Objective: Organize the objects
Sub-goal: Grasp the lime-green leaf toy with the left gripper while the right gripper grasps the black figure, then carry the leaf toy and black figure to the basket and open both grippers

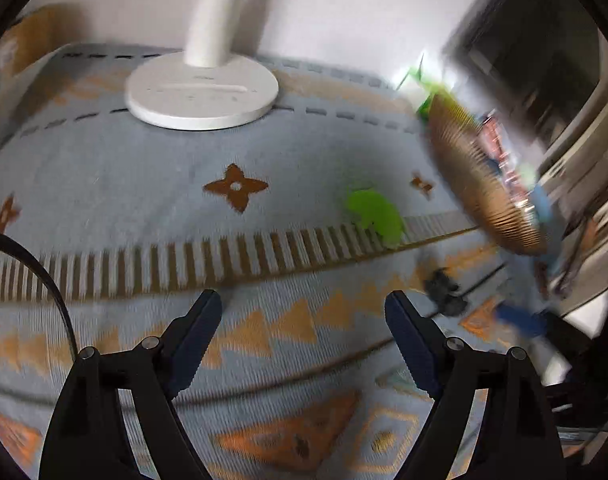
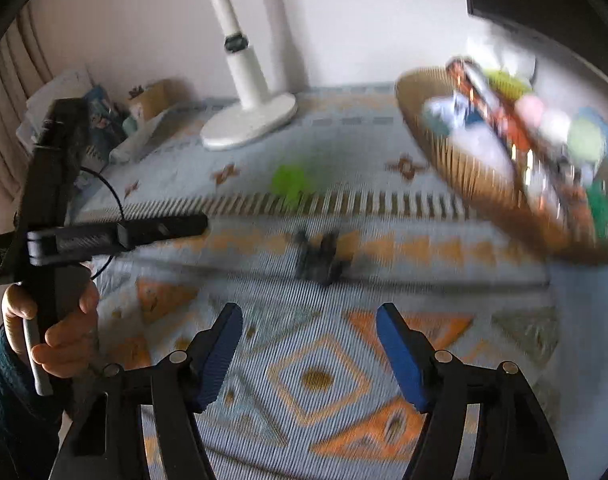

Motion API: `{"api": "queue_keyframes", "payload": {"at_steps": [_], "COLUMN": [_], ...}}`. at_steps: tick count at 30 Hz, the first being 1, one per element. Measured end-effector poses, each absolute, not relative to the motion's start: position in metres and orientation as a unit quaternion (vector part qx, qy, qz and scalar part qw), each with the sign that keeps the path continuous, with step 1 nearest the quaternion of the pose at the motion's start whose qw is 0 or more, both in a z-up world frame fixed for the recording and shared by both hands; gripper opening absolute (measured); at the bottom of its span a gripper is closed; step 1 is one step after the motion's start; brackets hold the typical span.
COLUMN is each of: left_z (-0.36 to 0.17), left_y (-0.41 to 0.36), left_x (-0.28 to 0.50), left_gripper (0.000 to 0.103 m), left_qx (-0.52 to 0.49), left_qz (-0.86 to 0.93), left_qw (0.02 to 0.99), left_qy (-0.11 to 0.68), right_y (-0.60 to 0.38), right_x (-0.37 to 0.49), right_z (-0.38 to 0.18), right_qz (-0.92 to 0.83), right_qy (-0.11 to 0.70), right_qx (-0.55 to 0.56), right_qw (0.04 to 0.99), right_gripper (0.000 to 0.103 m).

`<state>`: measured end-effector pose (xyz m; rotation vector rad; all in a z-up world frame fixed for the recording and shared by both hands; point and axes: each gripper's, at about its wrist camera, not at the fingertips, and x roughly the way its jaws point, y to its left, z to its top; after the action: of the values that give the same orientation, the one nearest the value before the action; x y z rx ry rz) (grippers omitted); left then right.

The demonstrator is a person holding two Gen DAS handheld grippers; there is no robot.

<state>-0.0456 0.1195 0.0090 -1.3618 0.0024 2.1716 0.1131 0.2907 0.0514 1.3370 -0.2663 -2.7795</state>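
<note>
Right wrist view alone shows the left hand-held gripper (image 2: 200,224) off to its left and toys filling the woven basket (image 2: 455,160), both grippers released and empty, right hand-held gripper (image 2: 307,332) above the patterned rug (image 2: 323,380), green toy (image 1: 373,214) and black toy (image 2: 319,256) ahead of it, white lamp base (image 1: 202,94) beyond by the wall.

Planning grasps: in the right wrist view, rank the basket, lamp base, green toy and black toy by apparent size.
1. basket
2. lamp base
3. black toy and green toy look alike; blur, and the black toy's nearness, make ranking unsure.
</note>
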Motion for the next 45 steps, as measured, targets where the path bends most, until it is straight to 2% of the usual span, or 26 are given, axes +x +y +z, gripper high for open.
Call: {"api": "queue_keyframes", "payload": {"at_steps": [2,8,11,12,22,23,24,25,26,35,45], "left_z": [0.012,0.009,0.011,0.012,0.007,0.006,0.006,0.006,0.006,0.030,0.097], "left_y": [0.129,0.138,0.146,0.151,0.191,0.197,0.201,0.205,0.206,0.185,0.184], "left_x": [-0.050,-0.063,-0.066,-0.066,-0.064,-0.063,-0.061,-0.060,-0.059,-0.023,0.045], "left_gripper": [0.083,0.083,0.083,0.083,0.081,0.073,0.054,0.045,0.040,0.040,0.040], "left_qx": [-0.495,-0.489,-0.482,-0.478,-0.468,-0.464,-0.457,-0.453,-0.454,-0.433,-0.361], "left_qz": [0.822,0.808,0.810,0.813,0.813,0.817,0.822,0.825,0.825,0.836,0.855], "left_qw": [0.280,0.329,0.333,0.333,0.345,0.339,0.334,0.330,0.329,0.333,0.367], "left_qy": [0.018,-0.029,-0.017,-0.007,0.037,0.047,0.059,0.071,0.074,0.055,0.064], "right_y": [0.297,0.284,0.277,0.275,0.309,0.312,0.314,0.317,0.321,0.327,0.327], "right_x": [0.103,0.074,0.069,0.069,0.105,0.109,0.112,0.116,0.120,0.156,0.200], "right_z": [0.056,0.033,0.025,0.025,0.030,0.031,0.032,0.033,0.034,0.055,0.113], "right_qz": [-0.903,-0.886,-0.890,-0.891,-0.893,-0.893,-0.892,-0.892,-0.891,-0.899,-0.922], "right_qy": [-0.088,-0.074,-0.055,-0.044,-0.088,-0.089,-0.091,-0.095,-0.103,-0.128,-0.137], "right_qx": [0.420,0.455,0.452,0.452,0.442,0.442,0.442,0.442,0.442,0.419,0.362], "right_qw": [0.022,0.045,0.023,0.013,0.001,-0.003,-0.006,-0.006,-0.004,-0.008,-0.029], "right_gripper": [0.069,0.067,0.049,0.032,0.032,0.032,0.032,0.032,0.032,0.032,0.032]}}
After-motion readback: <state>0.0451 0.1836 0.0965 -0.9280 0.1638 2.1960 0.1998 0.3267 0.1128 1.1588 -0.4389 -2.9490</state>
